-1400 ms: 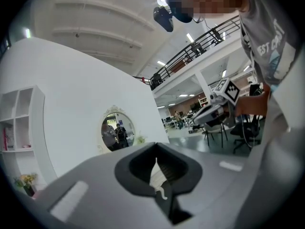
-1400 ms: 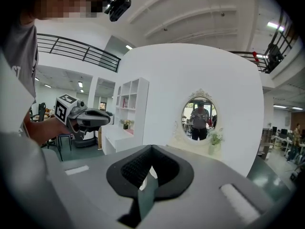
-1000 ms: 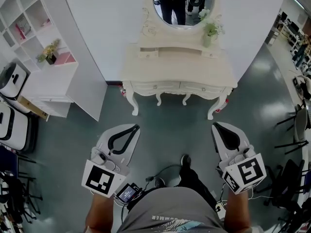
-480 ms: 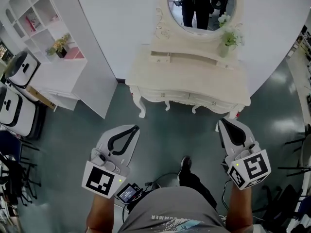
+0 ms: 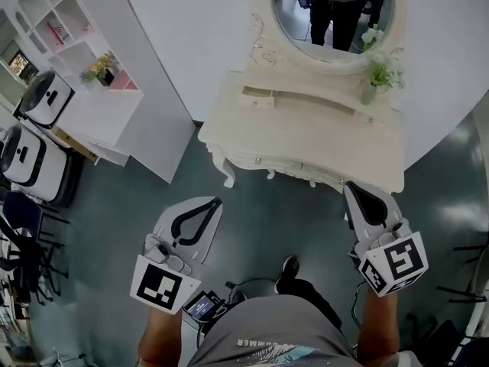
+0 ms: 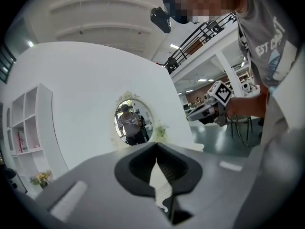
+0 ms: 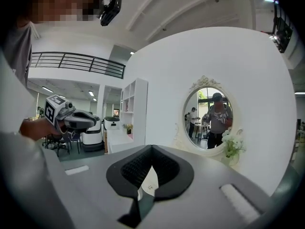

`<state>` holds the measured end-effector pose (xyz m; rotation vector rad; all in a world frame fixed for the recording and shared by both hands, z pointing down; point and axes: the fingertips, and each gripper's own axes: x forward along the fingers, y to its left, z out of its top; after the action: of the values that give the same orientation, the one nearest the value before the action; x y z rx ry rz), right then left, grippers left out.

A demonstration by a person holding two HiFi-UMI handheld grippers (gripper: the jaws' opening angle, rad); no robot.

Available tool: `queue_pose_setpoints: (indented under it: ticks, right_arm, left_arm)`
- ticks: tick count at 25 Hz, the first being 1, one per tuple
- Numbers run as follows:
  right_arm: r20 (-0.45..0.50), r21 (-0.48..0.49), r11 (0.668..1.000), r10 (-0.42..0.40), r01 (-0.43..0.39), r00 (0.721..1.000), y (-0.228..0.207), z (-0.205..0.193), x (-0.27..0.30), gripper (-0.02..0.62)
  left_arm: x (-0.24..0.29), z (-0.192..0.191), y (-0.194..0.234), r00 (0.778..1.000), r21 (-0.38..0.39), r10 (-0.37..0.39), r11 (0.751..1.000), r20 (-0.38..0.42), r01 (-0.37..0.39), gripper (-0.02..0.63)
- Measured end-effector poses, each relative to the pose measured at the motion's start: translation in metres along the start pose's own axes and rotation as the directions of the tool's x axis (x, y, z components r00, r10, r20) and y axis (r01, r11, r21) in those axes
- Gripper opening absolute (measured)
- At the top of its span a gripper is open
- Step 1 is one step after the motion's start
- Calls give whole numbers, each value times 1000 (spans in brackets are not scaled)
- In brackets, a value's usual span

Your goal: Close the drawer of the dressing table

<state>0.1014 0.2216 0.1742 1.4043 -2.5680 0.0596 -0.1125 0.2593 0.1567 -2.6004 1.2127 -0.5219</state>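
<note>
Cream dressing table [image 5: 306,132] by the far wall, little drawer [image 5: 257,98] poking out at its top left, left claw [image 5: 215,201] closed, empty, well apart from it, right claw [image 5: 350,185] closed, empty, near the table's near right edge.

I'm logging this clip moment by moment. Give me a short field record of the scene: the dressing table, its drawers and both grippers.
furniture: cream carved dressing table with oval mirror, against a white wall
small upper-left drawer: looks pulled out a little
front drawers: look shut
left gripper: shut, empty, over the floor, short of the table
right gripper: shut, empty, tip by the table's front right edge; contact cannot be told
</note>
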Motion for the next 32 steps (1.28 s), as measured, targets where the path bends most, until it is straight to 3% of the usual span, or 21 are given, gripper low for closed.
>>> queue_pose_setpoints:
  ticks: [11, 19, 22, 32]
  right_arm:
    - [10, 22, 997, 71, -72, 997, -81, -7, 28, 2]
    - [-5, 44, 997, 67, -66, 998, -126, -23, 26, 2]
    - [-8, 53, 998, 39, -39, 999, -142, -28, 22, 2]
    - [-25, 89, 985, -143, 145, 989, -191, -40, -22, 2]
  left_arm:
    - [86, 30, -7, 999, 52, 23, 998, -41, -21, 3]
    - [134, 41, -21, 998, 50, 4, 999, -55, -1, 3]
    - [151, 42, -23, 998, 20, -5, 1000, -59, 6, 3]
    - [211, 63, -35, 990, 52, -141, 989, 0, 141, 3]
